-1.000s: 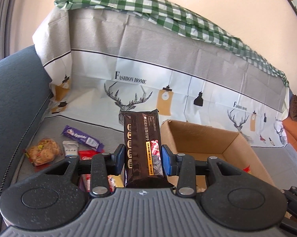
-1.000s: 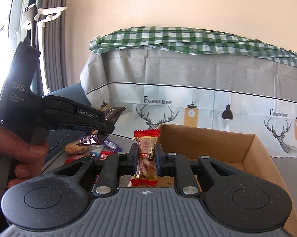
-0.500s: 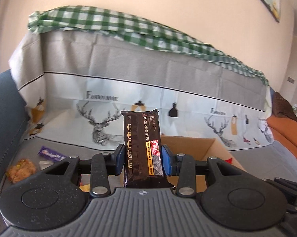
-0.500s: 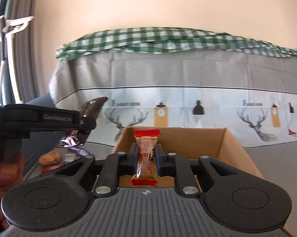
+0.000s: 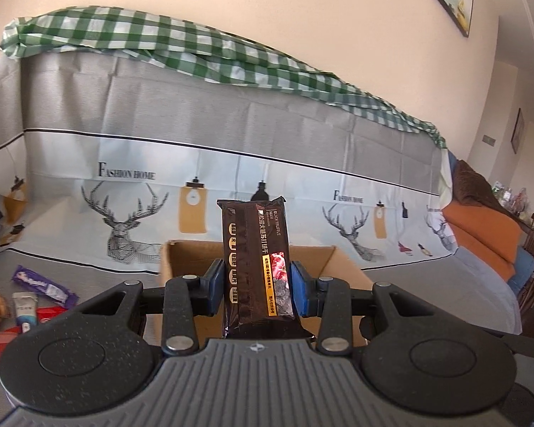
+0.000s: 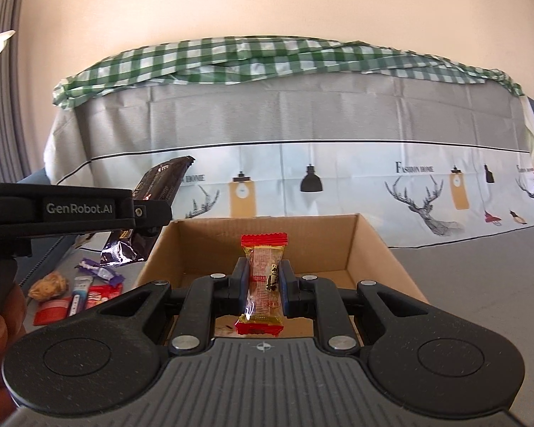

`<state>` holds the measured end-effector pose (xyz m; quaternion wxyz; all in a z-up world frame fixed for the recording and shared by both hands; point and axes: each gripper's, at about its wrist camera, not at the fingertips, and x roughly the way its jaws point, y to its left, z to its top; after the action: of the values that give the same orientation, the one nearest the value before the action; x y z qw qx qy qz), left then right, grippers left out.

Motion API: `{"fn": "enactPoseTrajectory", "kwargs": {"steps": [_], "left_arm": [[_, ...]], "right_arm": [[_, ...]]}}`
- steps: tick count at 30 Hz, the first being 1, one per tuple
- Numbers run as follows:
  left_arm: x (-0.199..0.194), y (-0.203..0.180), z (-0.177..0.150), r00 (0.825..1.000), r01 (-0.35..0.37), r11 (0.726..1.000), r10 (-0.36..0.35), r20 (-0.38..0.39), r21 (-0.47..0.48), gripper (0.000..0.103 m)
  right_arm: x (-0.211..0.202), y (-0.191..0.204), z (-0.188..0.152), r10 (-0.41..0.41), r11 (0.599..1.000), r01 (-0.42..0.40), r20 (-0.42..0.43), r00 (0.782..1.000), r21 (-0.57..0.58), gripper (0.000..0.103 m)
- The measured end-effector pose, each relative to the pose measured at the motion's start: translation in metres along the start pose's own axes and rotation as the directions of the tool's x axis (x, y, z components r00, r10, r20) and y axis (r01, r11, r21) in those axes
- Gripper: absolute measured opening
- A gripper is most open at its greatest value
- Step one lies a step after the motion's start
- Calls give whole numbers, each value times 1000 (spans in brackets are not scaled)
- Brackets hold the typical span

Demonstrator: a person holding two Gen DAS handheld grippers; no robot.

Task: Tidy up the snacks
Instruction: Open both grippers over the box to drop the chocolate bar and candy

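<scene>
My left gripper (image 5: pixel 256 281) is shut on a dark brown biscuit packet (image 5: pixel 256 263), held upright above the near side of an open cardboard box (image 5: pixel 334 259). My right gripper (image 6: pixel 263 284) is shut on a small yellow candy with red ends (image 6: pixel 263 284), held over the same cardboard box (image 6: pixel 370 245). In the right wrist view the left gripper (image 6: pixel 89 210) with its brown packet (image 6: pixel 156 185) hangs at the box's left edge.
Loose snacks lie on the grey sofa seat left of the box: a purple bar (image 5: pixel 43 283), a white tube (image 5: pixel 25 311), red packets (image 6: pixel 53 309) and a cookie bag (image 6: pixel 48 286). A deer-print cloth (image 5: pixel 231 135) covers the backrest behind.
Both grippers have moved right and toward the box with their snacks held. The box now sits centred under each, and the loose snacks have slid to the left edge.
</scene>
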<state>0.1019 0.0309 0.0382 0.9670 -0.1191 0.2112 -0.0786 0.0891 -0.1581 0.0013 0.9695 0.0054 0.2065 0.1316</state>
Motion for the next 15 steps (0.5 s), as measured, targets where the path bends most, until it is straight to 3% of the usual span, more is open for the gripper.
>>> {"fn": "enactPoseTrajectory", "kwargs": {"steps": [15], "left_arm": [[8,-16,-4,998,61,998,-61,-6,10,43]], "right_arm": [[0,-12,-3,-52,999,52,8,999,17,18]]}}
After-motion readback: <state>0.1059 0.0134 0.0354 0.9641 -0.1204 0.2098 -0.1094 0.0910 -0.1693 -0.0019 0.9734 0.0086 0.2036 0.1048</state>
